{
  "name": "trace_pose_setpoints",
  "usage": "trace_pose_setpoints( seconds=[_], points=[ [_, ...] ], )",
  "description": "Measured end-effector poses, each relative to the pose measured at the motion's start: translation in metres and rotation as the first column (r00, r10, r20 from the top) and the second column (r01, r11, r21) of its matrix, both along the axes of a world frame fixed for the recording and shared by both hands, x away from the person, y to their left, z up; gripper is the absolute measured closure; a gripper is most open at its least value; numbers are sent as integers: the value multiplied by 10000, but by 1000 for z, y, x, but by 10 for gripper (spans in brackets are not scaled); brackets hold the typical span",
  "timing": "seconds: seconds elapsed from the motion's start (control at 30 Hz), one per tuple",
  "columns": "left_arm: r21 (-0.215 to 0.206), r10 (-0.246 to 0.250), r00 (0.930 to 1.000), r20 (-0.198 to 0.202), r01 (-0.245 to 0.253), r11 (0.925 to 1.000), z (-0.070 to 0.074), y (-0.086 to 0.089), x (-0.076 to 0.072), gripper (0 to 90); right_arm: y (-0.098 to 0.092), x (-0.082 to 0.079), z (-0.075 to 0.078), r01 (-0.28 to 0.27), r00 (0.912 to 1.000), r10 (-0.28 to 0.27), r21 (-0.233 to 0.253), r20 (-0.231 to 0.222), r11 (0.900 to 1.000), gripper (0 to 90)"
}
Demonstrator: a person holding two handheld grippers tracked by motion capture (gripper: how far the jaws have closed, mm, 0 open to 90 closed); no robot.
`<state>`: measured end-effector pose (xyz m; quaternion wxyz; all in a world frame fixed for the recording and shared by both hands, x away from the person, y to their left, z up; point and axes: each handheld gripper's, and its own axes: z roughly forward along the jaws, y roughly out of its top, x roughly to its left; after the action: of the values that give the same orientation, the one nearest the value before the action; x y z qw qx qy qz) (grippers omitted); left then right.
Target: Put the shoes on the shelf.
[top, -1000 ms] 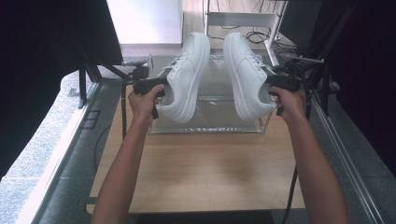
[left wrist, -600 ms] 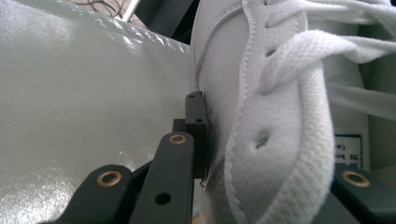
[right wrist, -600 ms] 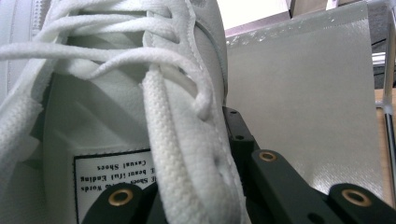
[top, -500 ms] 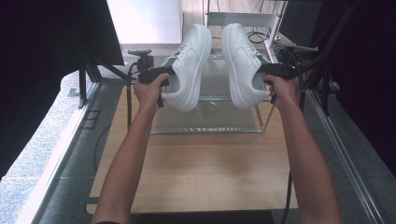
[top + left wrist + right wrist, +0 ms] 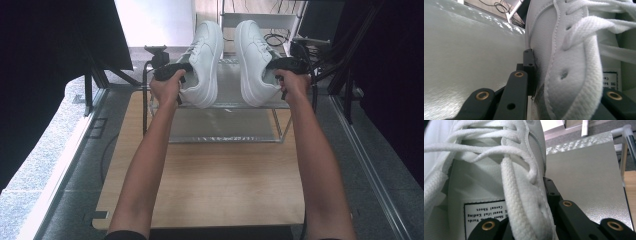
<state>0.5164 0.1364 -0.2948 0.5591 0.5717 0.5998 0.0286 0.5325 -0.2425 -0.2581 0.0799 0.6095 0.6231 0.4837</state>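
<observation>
- Left gripper [image 5: 186,75] clamps left shoe [image 5: 205,62] by its side wall.
- Right gripper [image 5: 271,67] clamps right shoe [image 5: 252,60] likewise.
- Both shoes over rack [image 5: 225,106] top shelf, side by side; setting down and release remain.

Shoe label [image 5: 485,216] text cut off.
</observation>
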Motion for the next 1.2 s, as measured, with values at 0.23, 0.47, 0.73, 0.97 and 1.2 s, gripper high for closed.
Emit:
trace_pose_setpoints(
  seconds=[0.23, 0.47, 0.73, 0.97, 1.2],
  points=[
    [364, 399, 9987, -313, -388, 9986, -5, -11, 9, 827, 10, 9, -4, 352, 9992, -356, -185, -201, 9992, 862],
    [548, 816, 9958, -415, -792, 9953, -4, -13, 15, 821, 18, 14, -8, 503, 9982, -510, -266, -300, 9984, 849],
    [776, 967, 9921, -794, -905, 9929, -5, -20, 26, 807, 36, 21, -13, 1058, 9935, -1059, -35, -417, 9944, 848],
    [1227, 1117, 9907, -772, -1018, 9872, -7, -26, 31, 795, 41, 25, -23, 1574, 9848, -1573, -48, -736, 9875, 806],
    [1567, 1009, 9934, -551, -912, 9834, -8, -35, 33, 730, 47, 28, -30, 1806, 9821, -1813, -171, -509, 9834, 722]
  ],
)
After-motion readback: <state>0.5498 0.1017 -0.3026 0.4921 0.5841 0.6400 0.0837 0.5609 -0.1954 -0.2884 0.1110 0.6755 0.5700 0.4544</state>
